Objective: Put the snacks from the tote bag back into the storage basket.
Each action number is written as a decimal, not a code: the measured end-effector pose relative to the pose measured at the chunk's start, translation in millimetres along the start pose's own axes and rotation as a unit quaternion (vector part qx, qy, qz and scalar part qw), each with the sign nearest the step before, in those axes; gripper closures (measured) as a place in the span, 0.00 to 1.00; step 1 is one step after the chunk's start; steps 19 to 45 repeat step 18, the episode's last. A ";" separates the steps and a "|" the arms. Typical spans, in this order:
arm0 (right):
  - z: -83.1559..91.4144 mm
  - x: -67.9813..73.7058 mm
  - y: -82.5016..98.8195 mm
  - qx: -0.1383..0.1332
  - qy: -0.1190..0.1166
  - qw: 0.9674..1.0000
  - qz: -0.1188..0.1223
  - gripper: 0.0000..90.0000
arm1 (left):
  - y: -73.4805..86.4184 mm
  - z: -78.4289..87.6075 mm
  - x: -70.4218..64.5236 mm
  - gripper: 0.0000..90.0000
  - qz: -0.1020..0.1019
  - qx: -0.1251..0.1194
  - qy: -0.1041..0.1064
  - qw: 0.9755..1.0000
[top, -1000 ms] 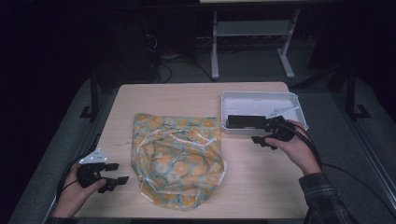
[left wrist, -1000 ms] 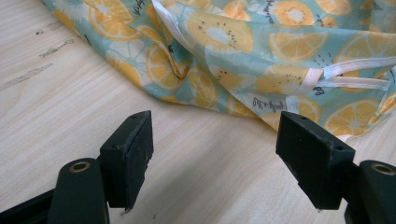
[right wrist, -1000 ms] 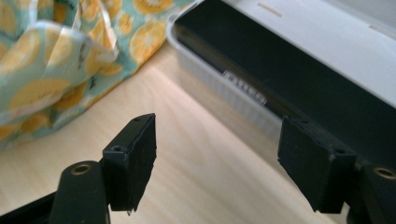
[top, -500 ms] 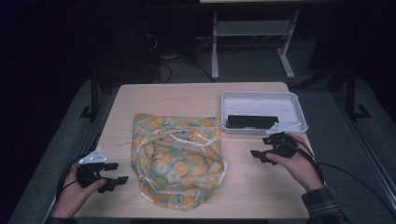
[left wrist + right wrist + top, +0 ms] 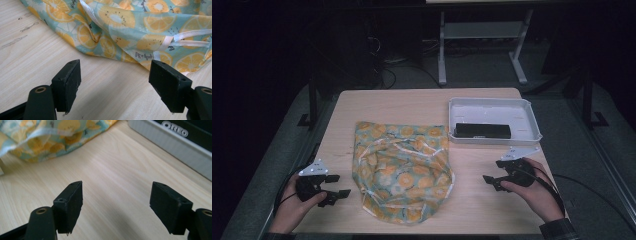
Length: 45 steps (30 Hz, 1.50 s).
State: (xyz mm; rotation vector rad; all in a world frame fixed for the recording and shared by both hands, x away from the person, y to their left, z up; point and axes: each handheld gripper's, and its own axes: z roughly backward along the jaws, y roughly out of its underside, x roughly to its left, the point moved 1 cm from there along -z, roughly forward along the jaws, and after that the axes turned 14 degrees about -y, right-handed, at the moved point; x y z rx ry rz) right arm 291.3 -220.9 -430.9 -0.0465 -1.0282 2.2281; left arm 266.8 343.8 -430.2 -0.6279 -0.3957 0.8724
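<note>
With both tongs spread and empty, left tongs (image 5: 337,185) and right tongs (image 5: 496,172) should each pinch a near edge of the bag (image 5: 401,169) lying mid-counter (image 5: 412,105), catching one cloth layer.

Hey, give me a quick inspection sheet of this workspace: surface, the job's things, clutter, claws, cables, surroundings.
Surface: light wooden table, a few dark marks near the bag.
Job's things: crumpled citrus-print bag at the centre; black Oreo pack lying in the white tray.
Clutter: nothing seen.
Claws: left claw open, beside the bag; right claw open, empty, in front of the tray.
Cables: one trails from each claw.
Surroundings: dim room, a metal stand behind the table.
</note>
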 end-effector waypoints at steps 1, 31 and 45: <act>-0.3 0.7 1.9 0.002 0.001 1.000 0.001 0.28 | 0.0 -0.2 -0.2 0.28 -0.001 0.000 0.000 1.000; -4.5 2.3 12.0 0.018 -0.002 1.000 0.000 0.28 | -3.7 -5.6 -0.8 0.28 -0.011 0.004 0.000 1.000; -4.5 2.3 12.0 0.018 -0.002 1.000 0.000 0.28 | -3.7 -5.6 -0.8 0.28 -0.011 0.004 0.000 1.000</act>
